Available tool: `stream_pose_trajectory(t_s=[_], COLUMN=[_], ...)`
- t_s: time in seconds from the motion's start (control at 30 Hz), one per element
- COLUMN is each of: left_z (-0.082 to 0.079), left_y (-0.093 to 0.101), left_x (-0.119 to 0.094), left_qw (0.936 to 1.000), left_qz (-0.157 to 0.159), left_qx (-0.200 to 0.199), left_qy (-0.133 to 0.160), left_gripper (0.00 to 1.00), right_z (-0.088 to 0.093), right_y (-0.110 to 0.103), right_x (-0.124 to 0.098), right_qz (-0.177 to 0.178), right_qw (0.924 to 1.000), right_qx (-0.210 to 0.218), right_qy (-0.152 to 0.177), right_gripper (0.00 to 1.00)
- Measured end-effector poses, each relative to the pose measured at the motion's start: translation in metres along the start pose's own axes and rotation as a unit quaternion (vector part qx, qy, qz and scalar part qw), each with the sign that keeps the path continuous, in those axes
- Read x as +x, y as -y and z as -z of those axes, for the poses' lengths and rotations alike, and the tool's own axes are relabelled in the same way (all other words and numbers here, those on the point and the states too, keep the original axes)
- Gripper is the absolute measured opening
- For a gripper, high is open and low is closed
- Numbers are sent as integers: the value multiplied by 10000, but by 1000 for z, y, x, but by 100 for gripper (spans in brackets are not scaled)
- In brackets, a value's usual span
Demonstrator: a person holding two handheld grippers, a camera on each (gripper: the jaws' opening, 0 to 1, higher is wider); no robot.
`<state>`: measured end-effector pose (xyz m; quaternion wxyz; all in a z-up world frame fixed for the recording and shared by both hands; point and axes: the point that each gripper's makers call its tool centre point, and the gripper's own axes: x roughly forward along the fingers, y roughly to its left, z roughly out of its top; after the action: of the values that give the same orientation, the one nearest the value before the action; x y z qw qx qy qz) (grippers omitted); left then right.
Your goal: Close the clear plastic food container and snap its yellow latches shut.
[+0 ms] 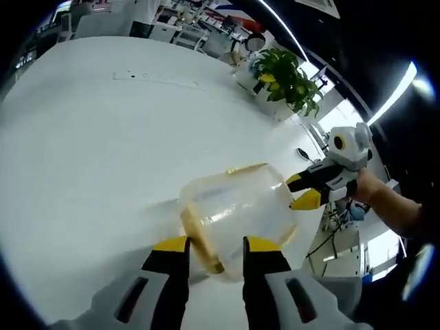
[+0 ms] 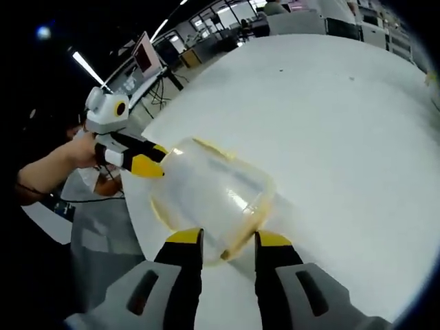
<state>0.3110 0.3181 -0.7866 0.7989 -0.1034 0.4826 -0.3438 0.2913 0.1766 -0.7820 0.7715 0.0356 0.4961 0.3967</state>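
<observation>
Container: clear food container (image 1: 237,210) on white table (image 1: 82,158).
Left gripper (image 1: 214,247): jaws clamped on container's yellow-edged end.
Right gripper (image 2: 229,244): jaws clamped on opposite end — container held between both.

White round table (image 1: 103,151), potted plant (image 1: 289,79) at its far edge. Desks (image 2: 227,31) beyond, ceiling light strips (image 1: 393,93), bright windows (image 1: 344,113).

An open-plan office or lab: a large white table (image 1: 103,151), a potted plant (image 1: 289,79), rows of desks with monitors (image 2: 146,53), and ceiling strip lights (image 1: 395,93).
</observation>
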Motion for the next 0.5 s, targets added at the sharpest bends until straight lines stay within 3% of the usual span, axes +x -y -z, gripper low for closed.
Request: stream_pose_trajectory(t_s=[0.17,0.23,0.3,0.43,0.5], left_z=[-5,-7,-12,-19,-22], left_y=[-2,-4,-6,-2,7], left_x=[-4,-6,-8,-12,-12], left_qw=[9957,9913,9832,9596,9469], left_qz=[-245,-408,-577,-761,-719], left_qx=[887,1248,1724,2693,3116], left_qy=[-56,-121,-159,-281,-327], left_gripper=[28,32,36,34,35], right_z=[-1,-4,-4,-14,-18], right_y=[-3,0,-3,7,4], right_x=[-1,-1,-2,-7,-8], right_qz=[184,331,355,656,553], right_qw=[9997,9980,9956,9816,9818], right_qx=[-146,-536,-841,-1740,-1750], right_qy=[27,-47,-189,-421,-488], right_gripper=[27,29,28,30,31])
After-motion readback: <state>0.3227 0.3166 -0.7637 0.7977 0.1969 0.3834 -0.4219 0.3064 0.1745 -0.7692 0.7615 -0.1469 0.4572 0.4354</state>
